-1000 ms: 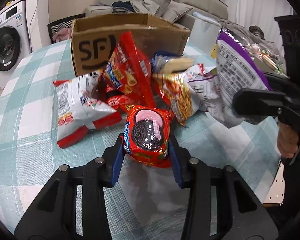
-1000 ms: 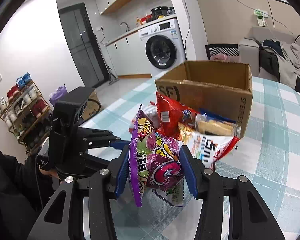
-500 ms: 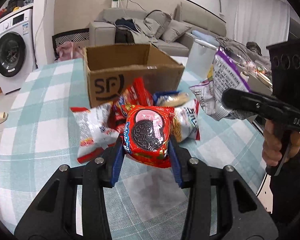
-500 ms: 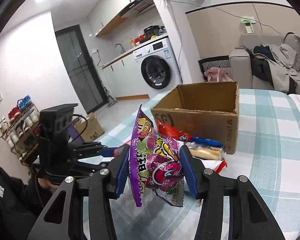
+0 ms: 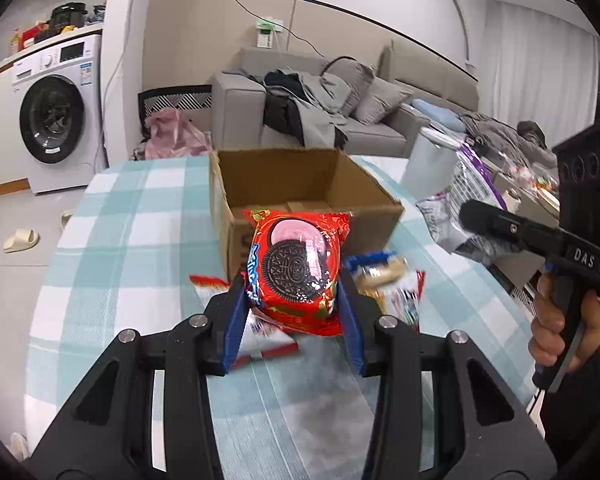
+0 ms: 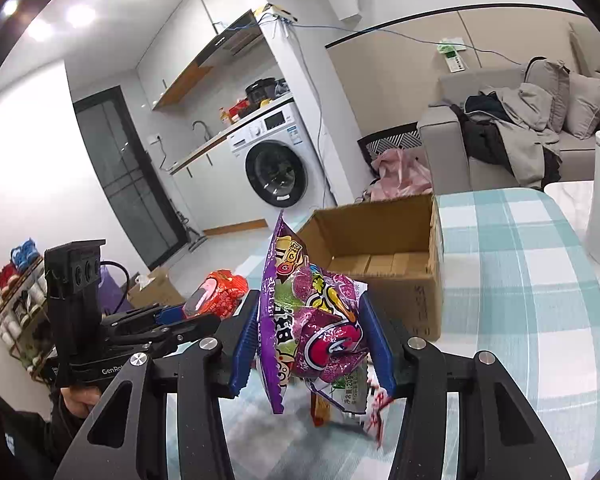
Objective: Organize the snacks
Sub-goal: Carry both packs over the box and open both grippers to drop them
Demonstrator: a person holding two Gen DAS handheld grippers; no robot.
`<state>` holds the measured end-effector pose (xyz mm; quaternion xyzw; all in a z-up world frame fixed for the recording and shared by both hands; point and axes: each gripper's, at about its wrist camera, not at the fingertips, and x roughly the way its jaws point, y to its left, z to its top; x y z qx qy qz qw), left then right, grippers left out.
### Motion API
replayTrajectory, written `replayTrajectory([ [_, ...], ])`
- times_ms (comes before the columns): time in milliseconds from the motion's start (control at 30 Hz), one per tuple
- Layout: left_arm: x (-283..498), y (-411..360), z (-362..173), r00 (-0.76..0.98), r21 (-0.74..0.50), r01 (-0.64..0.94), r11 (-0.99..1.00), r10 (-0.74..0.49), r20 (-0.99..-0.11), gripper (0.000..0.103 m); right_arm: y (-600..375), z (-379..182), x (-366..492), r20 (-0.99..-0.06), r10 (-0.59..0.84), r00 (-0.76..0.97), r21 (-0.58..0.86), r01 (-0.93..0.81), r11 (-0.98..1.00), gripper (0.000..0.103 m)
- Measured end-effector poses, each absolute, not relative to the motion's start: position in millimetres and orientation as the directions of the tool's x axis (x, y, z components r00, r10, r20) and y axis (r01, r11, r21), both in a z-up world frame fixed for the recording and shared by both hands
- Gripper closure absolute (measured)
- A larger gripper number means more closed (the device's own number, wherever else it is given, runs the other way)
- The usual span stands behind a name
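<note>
The left gripper [image 5: 296, 296] sits at the bottom centre of its own view, its blue pads pressed against both sides of a red cookie packet [image 5: 298, 270] with a dark round biscuit printed on it. The packet is held clear of the checked tablecloth [image 5: 140, 248], in front of the open cardboard box [image 5: 284, 168] that stands in the middle of the frame. More snack packets [image 5: 396, 284] lie blurred on the cloth just below and to the right of the held one, close against the box's near wall.

At the right edge of that view, a hand [image 5: 556, 320] grips the handle of the other tool, and a crumpled purple and silver bag [image 5: 456, 216] shows at its front end.

In the right wrist view, the right gripper [image 6: 310, 344] is at lower centre, jaws drawn in on that purple candy bag [image 6: 308, 320], which stands on edge between the blue pads and sticks up above them. The box [image 6: 380, 236] is just behind it, its flaps open and its floor bare cardboard. The red packet [image 6: 220, 292] appears at middle left of this frame, carried in the left tool. A white washing machine [image 6: 280, 160] stands in the background, upper centre.
</note>
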<state>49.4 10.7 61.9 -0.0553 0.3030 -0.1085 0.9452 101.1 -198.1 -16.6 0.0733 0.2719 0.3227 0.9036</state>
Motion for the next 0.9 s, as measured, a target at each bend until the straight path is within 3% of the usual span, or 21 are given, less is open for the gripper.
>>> replayTrajectory([
  [533,78.7,14.6,93.5,0.834,-0.158,0.112,0.981,-0.179,-0.522,0.064,-187.3,10.7,128.0,-0.409,0.589,0.696,0.359,-0.471,0.806,0.054],
  [900,111.3,12.1,83.4,0.826,-0.162,0.085,0.983,-0.160,-0.540,0.064,-182.7,1.0,150.5,-0.425,0.584,0.692,0.386,-0.445,0.808,0.054],
])
